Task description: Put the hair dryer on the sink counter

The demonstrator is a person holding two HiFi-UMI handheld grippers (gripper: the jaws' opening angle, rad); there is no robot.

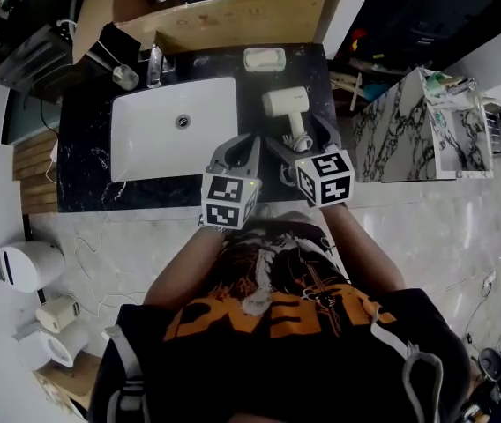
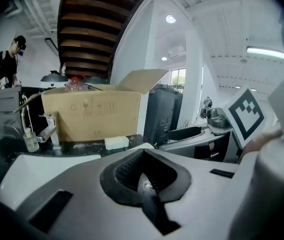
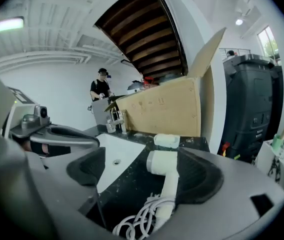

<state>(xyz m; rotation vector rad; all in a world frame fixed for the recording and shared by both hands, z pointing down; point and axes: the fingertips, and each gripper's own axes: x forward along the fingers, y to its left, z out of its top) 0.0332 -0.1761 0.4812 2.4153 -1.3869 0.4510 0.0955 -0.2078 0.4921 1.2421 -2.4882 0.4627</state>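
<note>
Right gripper view shows the right gripper (image 3: 141,178) with its jaws spread wide, gripping nothing. The hair dryer (image 3: 165,165) lies between them, close against the right-hand pad; whether it touches that pad I cannot tell. Its handle runs away from the fingers, along the jaws' own line, from the counter's front edge toward the back, with the head at the far end. The coiled cord (image 3: 134,223) sits nearest the camera, its plug cut off from view. The dryer rests on the black sink counter (image 3: 124,186), right of the white basin (image 1: 153,139) and short of the soap dish (image 3: 167,141) by the back edge. So the placing looks done, and drawing straight back should clear it. The left gripper (image 2: 144,178) is clamped together on nothing, beside the right one and farther from the dryer.
</note>
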